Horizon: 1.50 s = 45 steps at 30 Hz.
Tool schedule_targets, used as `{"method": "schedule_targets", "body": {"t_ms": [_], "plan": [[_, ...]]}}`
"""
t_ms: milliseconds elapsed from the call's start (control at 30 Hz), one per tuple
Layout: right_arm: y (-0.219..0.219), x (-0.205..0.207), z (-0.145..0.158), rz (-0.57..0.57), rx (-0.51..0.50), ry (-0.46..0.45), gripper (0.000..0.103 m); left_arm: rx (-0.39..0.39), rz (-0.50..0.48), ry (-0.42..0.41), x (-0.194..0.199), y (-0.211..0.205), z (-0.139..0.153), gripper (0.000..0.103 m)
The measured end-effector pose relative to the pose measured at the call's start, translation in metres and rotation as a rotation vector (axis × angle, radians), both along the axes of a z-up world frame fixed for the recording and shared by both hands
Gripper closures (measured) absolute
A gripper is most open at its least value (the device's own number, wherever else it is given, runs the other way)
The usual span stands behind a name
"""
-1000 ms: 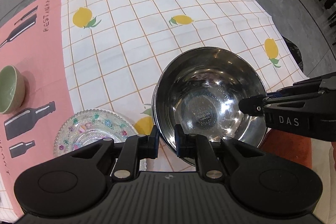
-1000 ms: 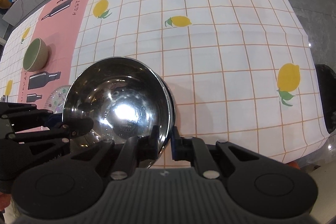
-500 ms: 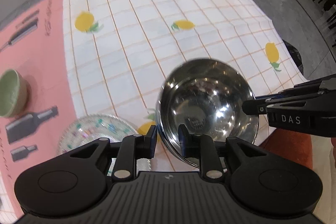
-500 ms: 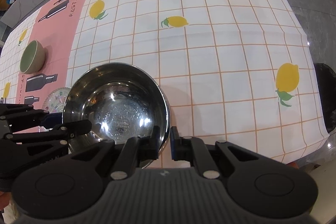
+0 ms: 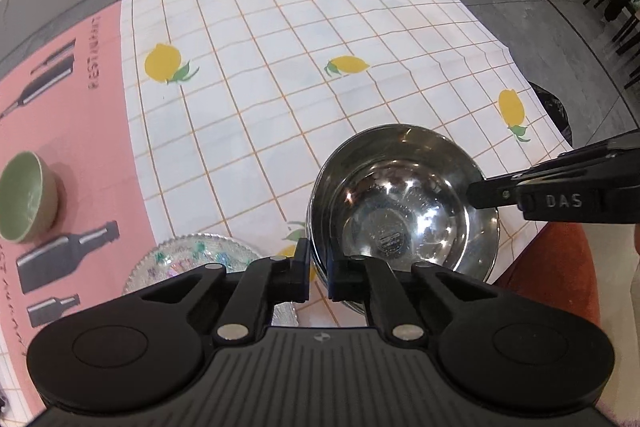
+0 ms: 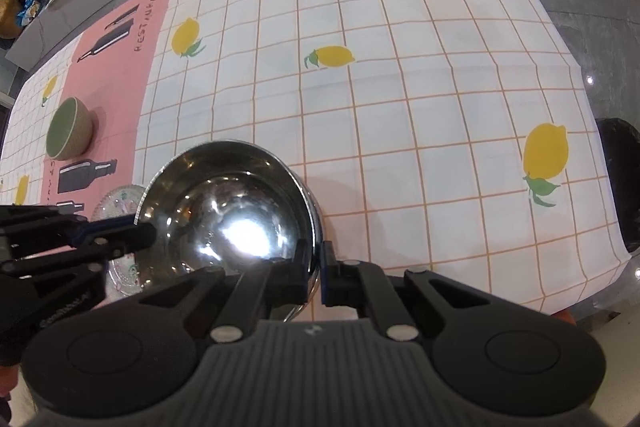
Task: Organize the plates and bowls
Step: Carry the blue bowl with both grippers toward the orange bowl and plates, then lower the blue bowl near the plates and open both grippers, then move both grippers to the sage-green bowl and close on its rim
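Bowl: the round, shiny stainless-steel bowl [image 5: 404, 211] is held between my two grippers, mouth up, above the near edge of the white lemon-print checked tablecloth [image 5: 304, 99]; I cannot tell whether its base touches the cloth.
Left gripper: my left gripper [image 5: 319, 267] pinches the bowl's near-left rim, one finger inside the wall and one outside, closed down on the metal.
Right gripper: my right gripper [image 6: 314, 267] is clamped the same way on the opposite, right-hand rim, so the bowl hangs between both hands with neither one nearer.
Axis: the line between my two grips runs across the bowl's mouth; being round, it has no long axis to mind.
Plate: the clear patterned glass plate [image 5: 192, 259] lies just left of the bowl, partly under my left gripper's body.
Green bowl: the small green ceramic bowl [image 5: 24, 203] sits well apart to the left, on the pink bottle-print cloth [image 5: 72, 155].
Judgement: any stacking spot lies to my left, so the bowl likely travels that way, level, both grips kept.
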State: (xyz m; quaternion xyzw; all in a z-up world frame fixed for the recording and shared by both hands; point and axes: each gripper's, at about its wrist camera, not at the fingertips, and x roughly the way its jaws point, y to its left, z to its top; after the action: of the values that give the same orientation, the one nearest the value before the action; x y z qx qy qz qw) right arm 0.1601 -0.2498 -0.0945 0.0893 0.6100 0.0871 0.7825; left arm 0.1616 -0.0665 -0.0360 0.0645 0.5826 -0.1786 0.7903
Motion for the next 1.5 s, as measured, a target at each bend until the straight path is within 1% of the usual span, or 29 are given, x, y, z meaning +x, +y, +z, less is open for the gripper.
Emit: {"method": "schedule_targets", "body": {"t_ms": [200,233,300,333,367,400,467,533,567,633,733,767,833,900,933,1067,1200,1300,1400,1500], "plan": [[0.003,-0.001,-0.001,0.008,-0.020,-0.002,0.100,-0.010,0.015,0.006,0.001,0.002,0.003,0.095],[0.003,-0.001,-0.002,0.005,-0.020,0.001,0.100,-0.009,0.015,0.002,0.001,0.002,0.004,0.092],[0.002,0.000,-0.001,0.000,-0.015,0.001,0.095,-0.015,0.010,-0.007,0.001,0.003,0.008,0.092],[0.001,-0.001,0.000,-0.004,-0.016,-0.008,0.094,-0.023,0.009,-0.011,0.000,0.003,0.011,0.088],[0.002,-0.001,0.002,-0.001,-0.020,-0.018,0.091,-0.031,0.006,-0.018,-0.001,0.004,0.013,0.085],[0.002,-0.001,0.005,0.004,-0.023,-0.025,0.086,-0.037,0.003,-0.027,-0.002,0.004,0.016,0.085],[0.002,-0.001,0.010,0.007,-0.019,-0.038,0.083,-0.044,-0.010,-0.062,-0.005,0.006,0.022,0.079],[0.004,-0.001,0.016,0.011,-0.006,-0.049,0.081,-0.023,-0.034,-0.110,-0.010,0.008,0.028,0.078],[0.005,-0.002,0.019,0.017,0.006,-0.060,0.077,-0.014,-0.046,-0.134,-0.013,0.009,0.032,0.077],[0.011,-0.002,0.027,0.058,0.028,-0.098,0.072,-0.015,-0.059,-0.161,-0.017,0.014,0.038,0.077],[0.029,-0.004,0.041,0.149,0.010,-0.184,0.067,-0.059,-0.041,-0.173,-0.019,0.031,0.047,0.077],[0.035,-0.005,0.045,0.172,0.001,-0.211,0.067,-0.066,-0.028,-0.178,-0.019,0.038,0.050,0.077],[0.048,-0.005,0.054,0.217,0.003,-0.259,0.061,-0.062,0.008,-0.188,-0.018,0.054,0.053,0.077],[0.062,-0.003,0.058,0.253,0.005,-0.279,0.050,-0.066,0.046,-0.193,-0.016,0.071,0.054,0.077],[0.070,-0.001,0.059,0.280,0.009,-0.283,0.049,-0.070,0.073,-0.194,-0.015,0.082,0.054,0.077],[0.106,0.008,0.057,0.356,0.005,-0.275,0.048,-0.079,0.167,-0.186,-0.009,0.124,0.048,0.077],[0.143,0.023,0.051,0.398,0.006,-0.253,0.047,-0.057,0.219,-0.172,-0.004,0.164,0.039,0.077],[0.168,0.038,0.046,0.393,0.024,-0.226,0.047,-0.061,0.268,-0.161,0.002,0.196,0.031,0.077],[0.194,0.056,0.037,0.383,0.037,-0.189,0.047,-0.076,0.319,-0.155,0.009,0.224,0.024,0.071],[0.220,0.073,0.025,0.372,-0.005,-0.166,0.047,-0.102,0.371,-0.150,0.018,0.251,0.015,0.067]]}}
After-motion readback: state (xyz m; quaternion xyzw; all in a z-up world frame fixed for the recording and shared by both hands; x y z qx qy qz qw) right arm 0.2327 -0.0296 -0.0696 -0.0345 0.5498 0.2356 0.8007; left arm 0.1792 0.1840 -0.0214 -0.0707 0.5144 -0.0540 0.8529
